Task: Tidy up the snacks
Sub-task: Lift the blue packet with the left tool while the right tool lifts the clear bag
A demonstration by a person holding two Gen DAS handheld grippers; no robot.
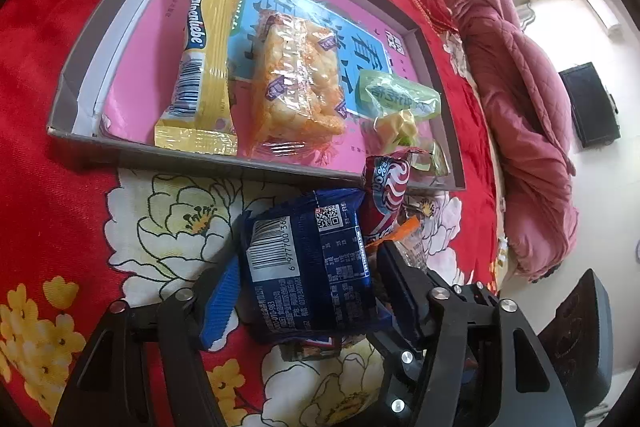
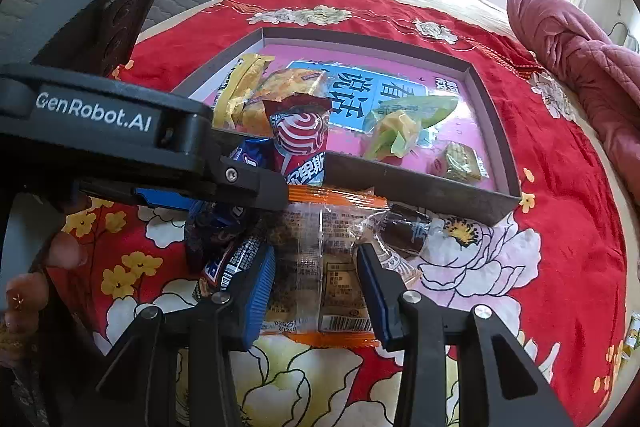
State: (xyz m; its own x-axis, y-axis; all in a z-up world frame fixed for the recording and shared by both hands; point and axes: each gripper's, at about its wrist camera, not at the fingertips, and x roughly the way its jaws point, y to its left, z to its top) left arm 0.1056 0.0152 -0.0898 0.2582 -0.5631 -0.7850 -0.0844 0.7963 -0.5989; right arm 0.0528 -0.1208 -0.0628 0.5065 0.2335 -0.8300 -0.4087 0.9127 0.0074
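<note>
Straddling a dark-blue foil snack packet (image 1: 308,267), our left gripper (image 1: 304,291) clamps it by its sides, long axis pointing far toward the grey cardboard tray (image 1: 256,167). Our right gripper (image 2: 316,283) closes on a clear orange-edged wrapper (image 2: 320,259) lying near-to-far, just near the tray wall.

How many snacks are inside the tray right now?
5, perhaps more hidden: yellow wafer pack at the tray's left, clear rice cracker pack beside it, green packet, yellow-green crumpled wrapper, small green square sweet in the near right corner.
</note>
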